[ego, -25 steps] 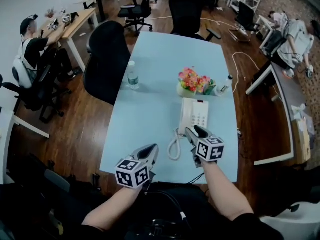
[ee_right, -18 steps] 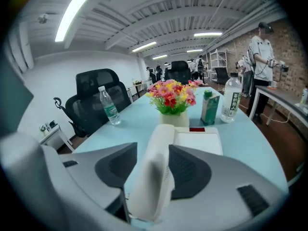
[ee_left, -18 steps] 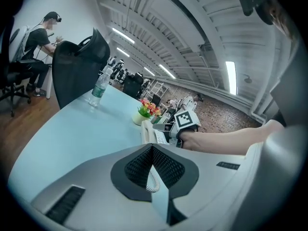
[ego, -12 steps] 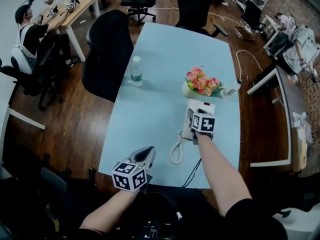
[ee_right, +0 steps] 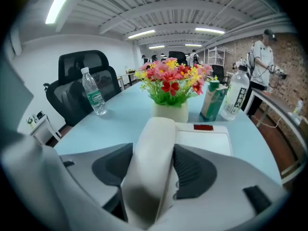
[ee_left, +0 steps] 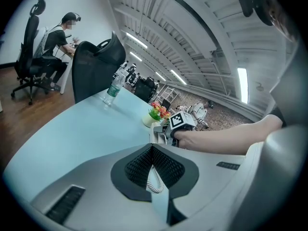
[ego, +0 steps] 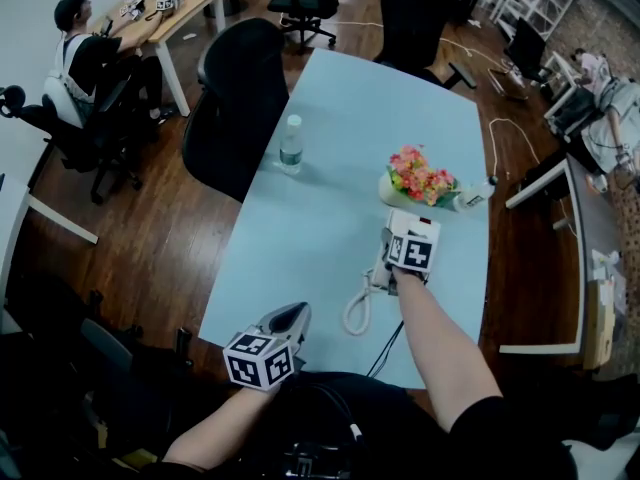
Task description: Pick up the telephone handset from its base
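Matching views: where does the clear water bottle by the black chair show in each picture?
Head view: water bottle, upper centre, at the table edge.
Left gripper view: water bottle, upper left.
Right gripper view: water bottle, left of centre.
Shared landmark: flower pot, right of the bottle in every view.

Left gripper (ee_left: 152,150) — smooth grey moulded plastic, black ribbed pads (ee_left: 136,166), a white cube (ego: 262,358) printed with black square markers. Forearms bare — short dark sleeve (ego: 490,423).

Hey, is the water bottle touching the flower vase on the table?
Apart. The head view shows the water bottle and flower vase separated by bare blue table.
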Action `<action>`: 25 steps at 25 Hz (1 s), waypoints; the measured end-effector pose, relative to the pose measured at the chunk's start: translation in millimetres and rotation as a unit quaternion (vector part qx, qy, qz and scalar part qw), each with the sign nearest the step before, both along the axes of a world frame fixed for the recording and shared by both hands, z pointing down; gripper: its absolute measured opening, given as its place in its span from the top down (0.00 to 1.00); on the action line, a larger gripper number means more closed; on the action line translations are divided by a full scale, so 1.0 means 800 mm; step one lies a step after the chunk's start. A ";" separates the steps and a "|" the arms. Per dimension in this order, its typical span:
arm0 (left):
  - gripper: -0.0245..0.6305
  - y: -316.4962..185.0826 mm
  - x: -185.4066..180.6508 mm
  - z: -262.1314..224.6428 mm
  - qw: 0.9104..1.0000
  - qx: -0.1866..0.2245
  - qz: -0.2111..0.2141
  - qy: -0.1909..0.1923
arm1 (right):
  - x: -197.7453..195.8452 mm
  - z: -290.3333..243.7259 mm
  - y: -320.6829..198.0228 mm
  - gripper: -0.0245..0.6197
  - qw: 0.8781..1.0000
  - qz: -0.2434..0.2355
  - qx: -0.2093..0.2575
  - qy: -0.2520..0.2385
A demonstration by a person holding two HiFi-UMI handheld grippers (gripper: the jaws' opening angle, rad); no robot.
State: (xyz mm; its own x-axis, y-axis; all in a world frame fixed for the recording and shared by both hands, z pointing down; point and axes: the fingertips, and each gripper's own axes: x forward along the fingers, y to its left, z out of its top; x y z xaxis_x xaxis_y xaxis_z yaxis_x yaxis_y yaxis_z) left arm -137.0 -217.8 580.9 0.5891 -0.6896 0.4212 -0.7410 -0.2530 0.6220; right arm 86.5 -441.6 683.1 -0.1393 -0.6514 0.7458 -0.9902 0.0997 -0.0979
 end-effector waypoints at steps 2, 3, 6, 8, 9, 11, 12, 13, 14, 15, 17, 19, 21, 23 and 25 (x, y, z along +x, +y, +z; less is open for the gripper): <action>0.96 -0.002 0.001 -0.006 1.000 0.005 0.001 -0.002 | 0.002 0.000 0.003 0.53 0.999 0.015 -0.006 -0.041; 0.96 -0.002 0.001 -0.010 1.000 0.008 0.003 -0.003 | 0.002 -0.001 0.006 0.55 0.998 0.021 -0.009 -0.064; 0.96 -0.001 0.002 -0.020 1.000 0.017 0.008 -0.008 | 0.000 -0.017 0.014 0.56 0.994 0.022 0.003 -0.107; 0.96 0.002 0.005 -0.022 1.000 0.018 0.014 -0.012 | 0.002 -0.038 0.021 0.56 0.992 0.021 0.026 -0.125; 0.96 0.003 0.006 -0.023 1.000 0.019 0.018 -0.014 | 0.003 -0.051 0.025 0.56 0.990 0.021 0.041 -0.135; 0.96 0.006 0.012 -0.025 0.999 0.022 0.027 -0.017 | 0.003 -0.080 0.034 0.56 0.985 0.018 0.070 -0.159; 0.96 0.007 0.015 -0.027 0.999 0.025 0.031 -0.018 | 0.004 -0.096 0.041 0.56 0.981 0.017 0.084 -0.174; 0.96 0.008 0.018 -0.029 0.999 0.029 0.036 -0.019 | 0.005 -0.113 0.048 0.56 0.977 0.016 0.100 -0.188; 0.96 0.010 0.021 -0.032 0.998 0.032 0.040 -0.020 | 0.007 -0.132 0.056 0.56 0.972 0.017 0.118 -0.202; 0.96 0.012 0.024 -0.034 0.998 0.033 0.044 -0.020 | 0.008 -0.151 0.067 0.56 0.967 0.016 0.134 -0.218; 0.96 0.017 0.030 -0.037 0.998 0.036 0.053 -0.020 | 0.009 -0.186 0.096 0.56 0.956 0.009 0.160 -0.248; 0.96 0.021 0.035 -0.040 0.997 0.039 0.061 -0.021 | 0.011 -0.215 0.130 0.57 0.946 -0.002 0.178 -0.270; 0.96 0.025 0.040 -0.041 0.997 0.041 0.069 -0.023 | 0.013 -0.240 0.169 0.56 0.942 -0.014 0.192 -0.274; 0.96 0.029 0.046 -0.042 0.996 0.042 0.078 -0.025 | 0.016 -0.258 0.209 0.56 0.943 -0.025 0.201 -0.262; 0.96 0.033 0.052 -0.043 0.995 0.043 0.087 -0.026 | 0.015 -0.264 0.248 0.56 0.944 -0.033 0.206 -0.255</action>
State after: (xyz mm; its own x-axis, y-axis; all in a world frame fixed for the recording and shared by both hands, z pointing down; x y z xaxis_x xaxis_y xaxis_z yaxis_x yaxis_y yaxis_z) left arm -95.4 -191.7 546.7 0.6818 -0.6136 0.3982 -0.7118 -0.4311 0.5545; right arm 98.8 -243.5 471.8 -0.4624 -0.8489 0.2561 -0.8154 0.2936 -0.4990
